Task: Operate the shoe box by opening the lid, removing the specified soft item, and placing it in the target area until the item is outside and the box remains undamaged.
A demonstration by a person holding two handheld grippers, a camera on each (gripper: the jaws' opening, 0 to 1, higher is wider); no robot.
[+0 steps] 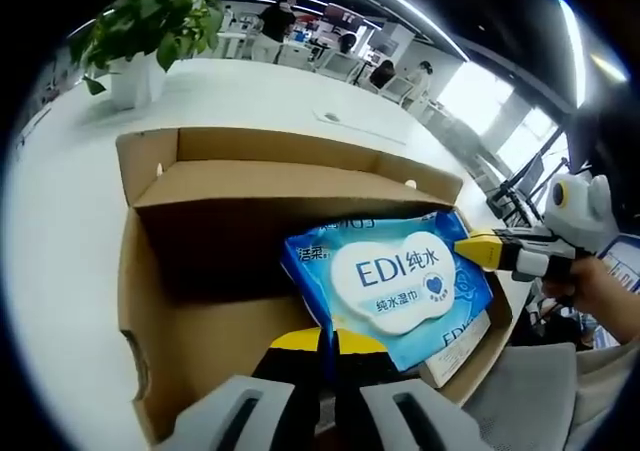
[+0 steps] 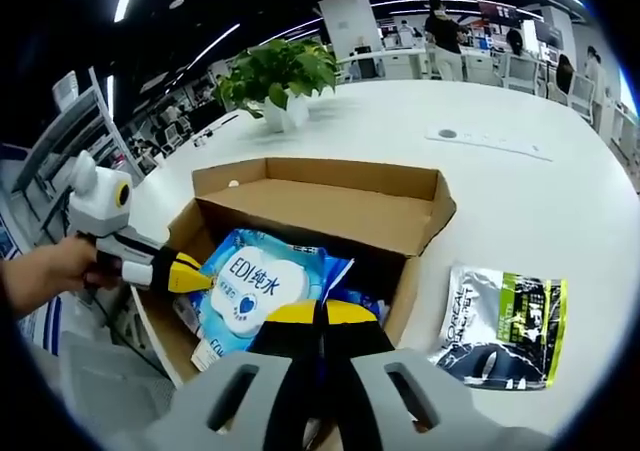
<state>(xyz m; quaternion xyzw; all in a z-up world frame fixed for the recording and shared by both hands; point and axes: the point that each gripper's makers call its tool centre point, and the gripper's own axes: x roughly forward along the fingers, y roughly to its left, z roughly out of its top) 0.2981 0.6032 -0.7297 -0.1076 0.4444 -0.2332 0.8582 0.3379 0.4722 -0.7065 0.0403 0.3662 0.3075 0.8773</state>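
Both claws, left [image 1: 325, 343] and right [image 2: 318, 316], pinching opposite edges of the soft blue wet-wipe pack [image 1: 395, 283], half-raised inside the open brown cardboard shoe box [image 1: 190, 271], probably for lifting out evenly.

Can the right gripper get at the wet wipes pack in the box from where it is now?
Probably yes: the box lid is open, and the right gripper already looks shut on the wet wipes pack edge, nothing between.
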